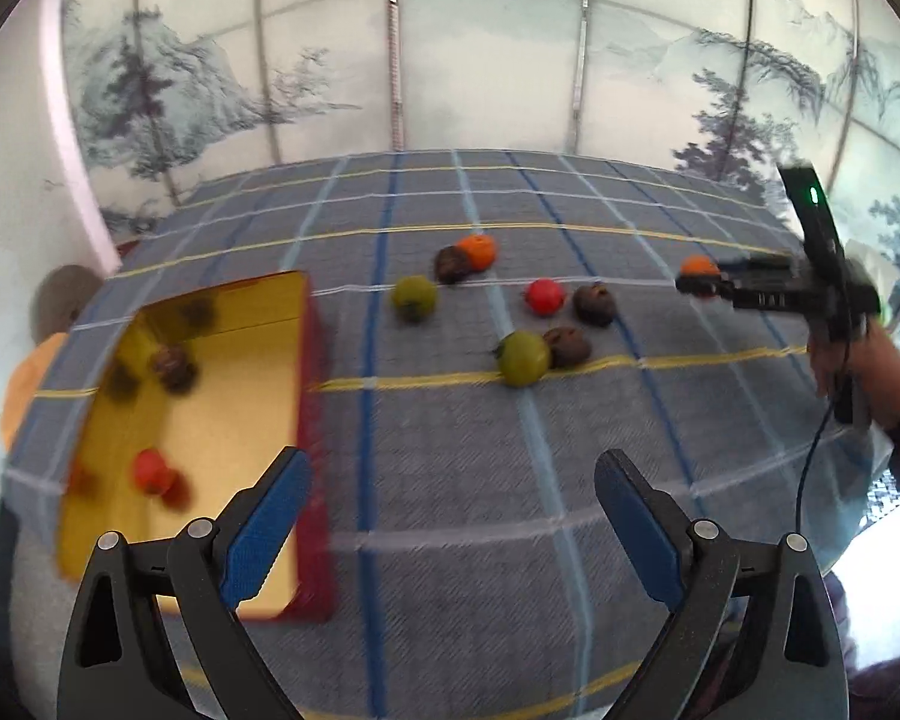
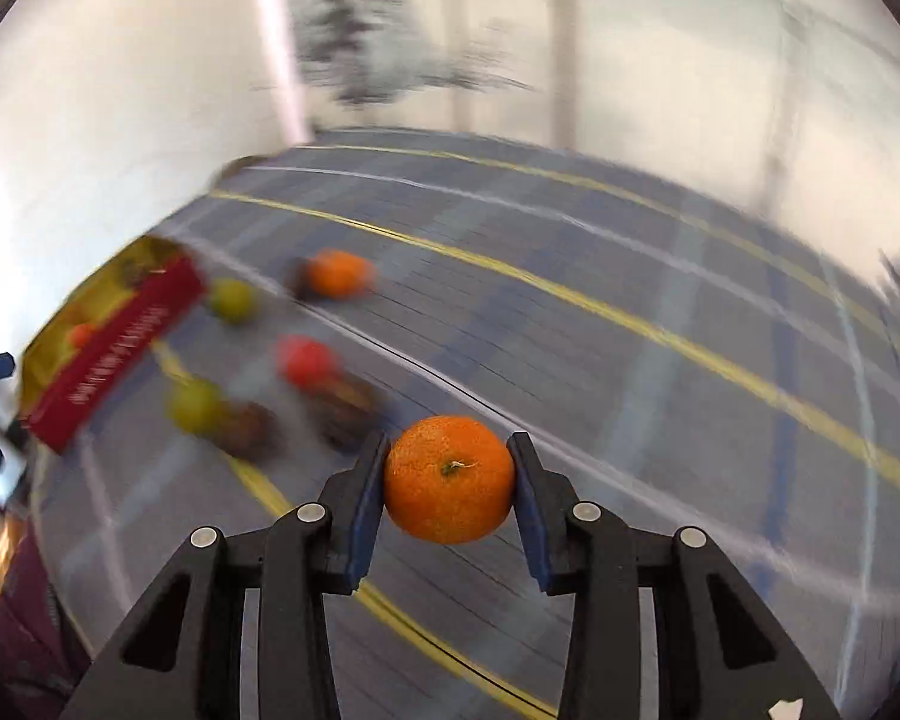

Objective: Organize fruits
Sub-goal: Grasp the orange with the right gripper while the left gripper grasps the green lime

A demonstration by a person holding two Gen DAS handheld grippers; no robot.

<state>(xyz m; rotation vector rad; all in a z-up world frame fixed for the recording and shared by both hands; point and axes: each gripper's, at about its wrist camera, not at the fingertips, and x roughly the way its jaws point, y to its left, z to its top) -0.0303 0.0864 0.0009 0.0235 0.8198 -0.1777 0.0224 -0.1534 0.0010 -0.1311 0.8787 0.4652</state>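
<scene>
The orange is pinched in the right tool, held above the checked worktop. The left tool is spread, empty, beside the box. Two fruits lie in the box, seven loose on the cloth: I judge the job under half done. The box's red side carries writing, too blurred to read
</scene>
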